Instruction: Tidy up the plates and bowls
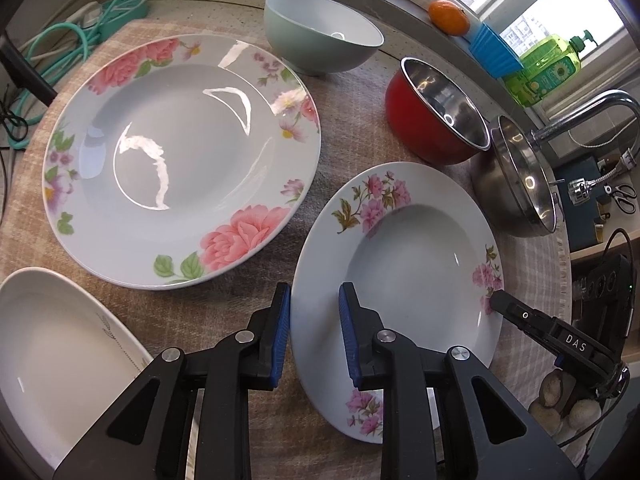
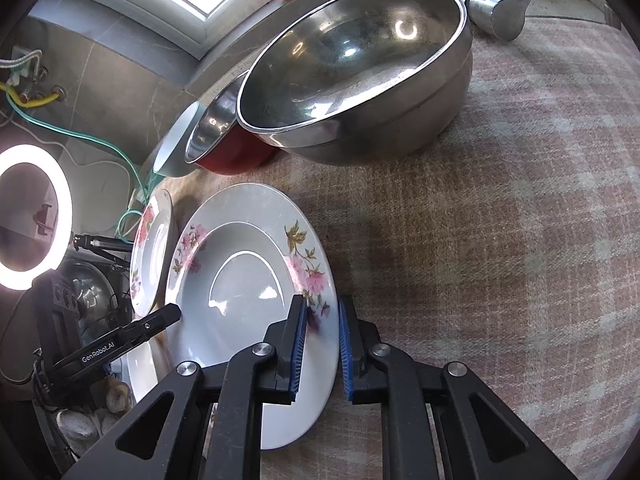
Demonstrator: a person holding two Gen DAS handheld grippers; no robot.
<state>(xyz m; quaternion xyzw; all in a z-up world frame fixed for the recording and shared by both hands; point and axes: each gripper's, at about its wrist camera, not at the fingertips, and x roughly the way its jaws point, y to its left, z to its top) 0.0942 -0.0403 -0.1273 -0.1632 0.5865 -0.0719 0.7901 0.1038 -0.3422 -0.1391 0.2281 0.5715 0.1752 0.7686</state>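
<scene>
A small white plate with pink flowers [image 1: 400, 264] [image 2: 240, 280] lies on the checked cloth [image 2: 500, 240]. My left gripper [image 1: 314, 336] has its blue pads on either side of the plate's left rim, shut on it. My right gripper [image 2: 322, 344] is shut on the opposite rim; one of its fingers [image 1: 504, 302] shows in the left wrist view. I cannot tell whether the plate is off the cloth. A larger rose-patterned plate [image 1: 180, 160] [image 2: 154, 256] sits to the left. Behind stand a pale green bowl [image 1: 320, 32], a red bowl [image 1: 420, 120] and a steel bowl [image 2: 360, 80].
A white oval dish [image 1: 60, 352] lies at the near left. An orange [image 1: 448, 16] and a green soap bottle [image 1: 548, 68] sit on the window ledge. A faucet [image 1: 580, 116] is at the right, a power strip with cables [image 1: 120, 16] at the far left.
</scene>
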